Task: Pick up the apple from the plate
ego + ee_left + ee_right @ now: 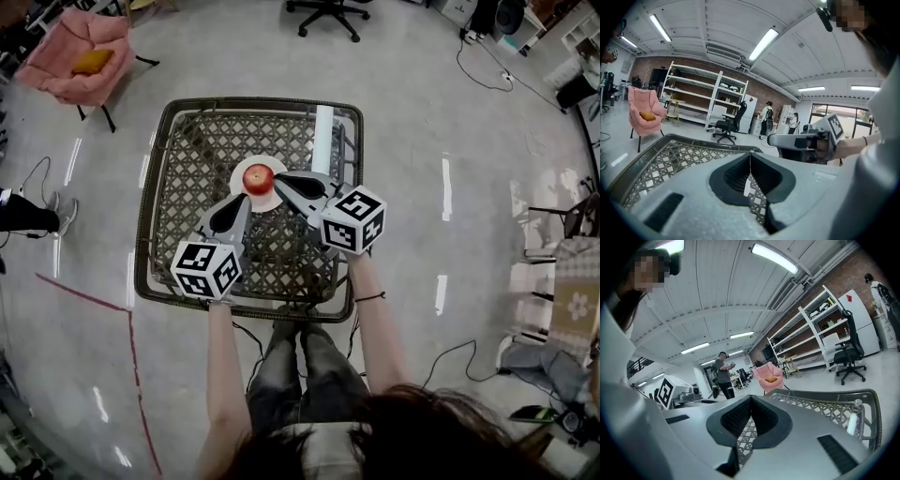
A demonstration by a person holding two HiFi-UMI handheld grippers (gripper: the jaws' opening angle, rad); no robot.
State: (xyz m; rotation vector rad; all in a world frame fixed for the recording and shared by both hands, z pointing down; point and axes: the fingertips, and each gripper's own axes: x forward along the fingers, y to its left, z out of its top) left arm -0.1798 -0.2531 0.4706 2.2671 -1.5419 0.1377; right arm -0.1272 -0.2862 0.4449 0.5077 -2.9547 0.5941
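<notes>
Forward stretch both arms, left tool [246,198] and right tool [280,178] closed, empty, beside apple [258,177]

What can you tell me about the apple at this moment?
The apple is red, lighter on top, round and whole. It sits near the middle of a pale round plate on the lattice table. Only the head view shows it. The shut left gripper and right gripper point at it from either side, neither holding it.
</notes>
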